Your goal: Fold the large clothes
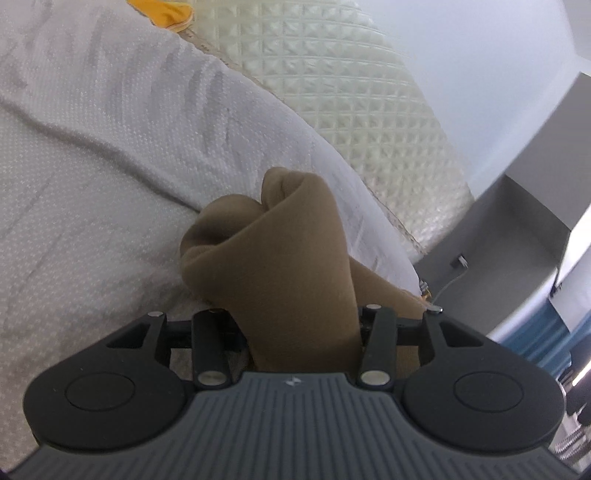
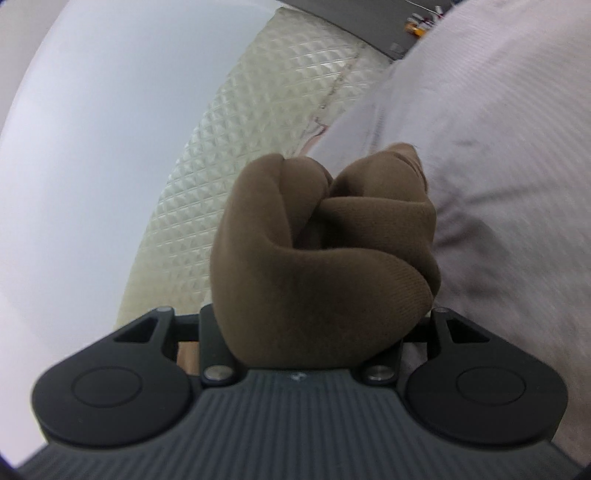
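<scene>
Two grippers each clench a bunched wad of one brown garment over a white-covered bed. Seen from the left wrist camera, the left gripper (image 1: pixel 299 325) grips a rolled fold of the brown garment (image 1: pixel 269 258), which rises toward 12 o'clock from between its fingers, with the bed cover (image 1: pixel 92 166) spreading toward 9 and 10 o'clock and a quilted cream headboard (image 1: pixel 351 110) at 1 o'clock; a scrap of yellow cloth (image 1: pixel 162 11) shows at 11 o'clock. From the right wrist camera, the right gripper (image 2: pixel 306 332) is closed on a thicker knot of the same fabric, the headboard at 11 o'clock and the bed cover at 2 o'clock. Its fingertips are buried in cloth in both views. The fabric looks soft, thick and fleecy, light for its bulk, limp rather than stiff, and unlikely to slip or tear. A cleaner fold would likely call for holding it by flat corners or hems, not wads.
</scene>
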Tool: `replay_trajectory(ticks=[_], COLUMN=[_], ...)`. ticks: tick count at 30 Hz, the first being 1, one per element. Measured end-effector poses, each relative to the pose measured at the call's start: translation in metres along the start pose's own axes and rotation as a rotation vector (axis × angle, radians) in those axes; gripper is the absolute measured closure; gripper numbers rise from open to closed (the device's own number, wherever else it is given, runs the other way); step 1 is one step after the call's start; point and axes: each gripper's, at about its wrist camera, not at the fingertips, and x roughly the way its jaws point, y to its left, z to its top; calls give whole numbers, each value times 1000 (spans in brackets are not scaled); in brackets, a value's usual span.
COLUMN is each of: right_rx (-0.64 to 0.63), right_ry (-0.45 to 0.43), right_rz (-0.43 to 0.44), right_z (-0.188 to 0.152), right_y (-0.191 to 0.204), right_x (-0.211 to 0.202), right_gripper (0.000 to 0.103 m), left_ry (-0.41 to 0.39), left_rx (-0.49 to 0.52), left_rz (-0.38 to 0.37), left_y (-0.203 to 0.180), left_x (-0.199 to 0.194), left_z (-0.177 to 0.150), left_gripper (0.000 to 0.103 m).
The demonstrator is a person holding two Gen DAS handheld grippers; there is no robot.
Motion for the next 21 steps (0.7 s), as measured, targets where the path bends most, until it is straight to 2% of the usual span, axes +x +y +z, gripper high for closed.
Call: replay_trajectory(ticks=[5, 10, 13, 16, 19, 21], right_rx=[32, 68, 97, 143, 231, 276], right_ry=[-10, -1, 8, 35, 58, 68], right_rz=[8, -5, -17, -64, -123, -162], right_z=[-11, -11, -6, -6, -5, -4], right_y=[-18, -22, -22, -19, -16, -9], right_x=[-4, -1, 2, -5, -13, -20], right_gripper=[50, 45, 44, 43, 38, 34], left_ry=[-9, -7, 28, 99, 166, 192], left_rx=[10, -39, -65, -114, -142, -124], left_rz=[-6, -5, 3, 33, 84, 110], left_y=[7, 17, 15, 9, 3, -4], left_x=[-21, -29, -32, -34, -39, -47], left_z=[-18, -28, -22, -12, -3, 0], left_gripper=[47, 44, 44, 43, 33, 22])
